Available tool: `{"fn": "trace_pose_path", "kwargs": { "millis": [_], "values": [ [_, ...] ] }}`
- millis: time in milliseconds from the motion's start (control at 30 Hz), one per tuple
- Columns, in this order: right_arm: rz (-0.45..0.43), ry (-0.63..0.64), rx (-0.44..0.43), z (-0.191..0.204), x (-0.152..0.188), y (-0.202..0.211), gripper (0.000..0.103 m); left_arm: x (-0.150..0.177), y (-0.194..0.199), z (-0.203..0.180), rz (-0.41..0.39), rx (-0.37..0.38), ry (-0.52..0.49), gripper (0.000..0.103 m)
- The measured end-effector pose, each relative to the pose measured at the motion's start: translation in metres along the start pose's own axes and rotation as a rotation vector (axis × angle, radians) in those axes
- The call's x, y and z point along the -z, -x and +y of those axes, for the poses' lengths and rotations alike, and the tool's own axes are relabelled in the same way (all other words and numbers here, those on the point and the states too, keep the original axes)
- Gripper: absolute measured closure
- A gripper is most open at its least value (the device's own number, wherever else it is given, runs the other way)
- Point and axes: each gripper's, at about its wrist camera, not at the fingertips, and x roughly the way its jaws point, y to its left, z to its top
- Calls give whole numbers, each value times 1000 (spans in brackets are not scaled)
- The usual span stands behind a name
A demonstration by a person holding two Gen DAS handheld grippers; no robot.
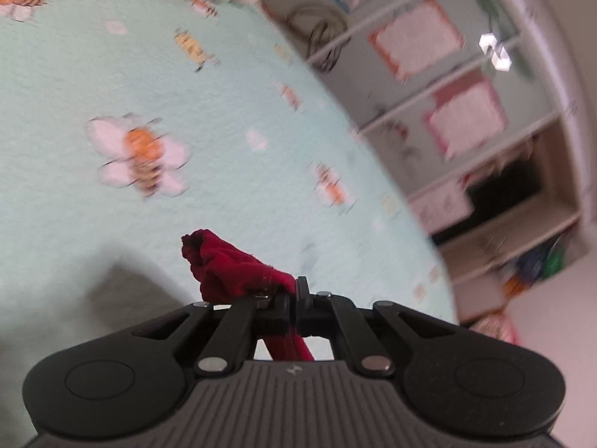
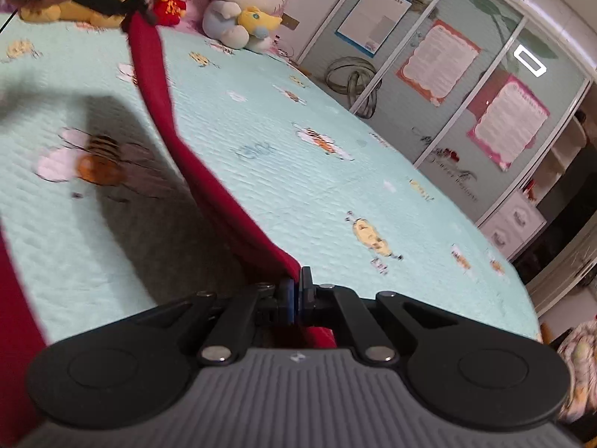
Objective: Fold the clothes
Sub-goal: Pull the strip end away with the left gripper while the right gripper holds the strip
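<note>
Red garment (image 2: 209, 183) stretched between two clamped grippers (image 1: 294, 291) (image 2: 298, 280).

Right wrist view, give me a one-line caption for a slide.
Right gripper and left gripper stretch a red garment above a bee-print bedspread.
</note>
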Motion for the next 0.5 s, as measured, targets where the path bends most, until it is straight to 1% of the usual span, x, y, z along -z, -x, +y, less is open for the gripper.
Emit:
{"fn": "trace_pose_path", "kwargs": {
  "millis": [100, 200, 433, 500],
  "values": [
    [-7, -24, -10, 12, 3, 28, 103, 19, 28, 16, 51, -18, -3, 103],
    [-27, -32, -15, 26, 3, 58, 103, 35, 57, 26, 36, -18, -54, 103],
    [-95, -59, -13, 74, 9, 135, 103, 73, 125, 48, -8, -17, -181, 103],
    [-99, -60, -22, 89, 13, 151, 103, 84, 144, 54, -20, -16, -217, 103]
  ]
}}
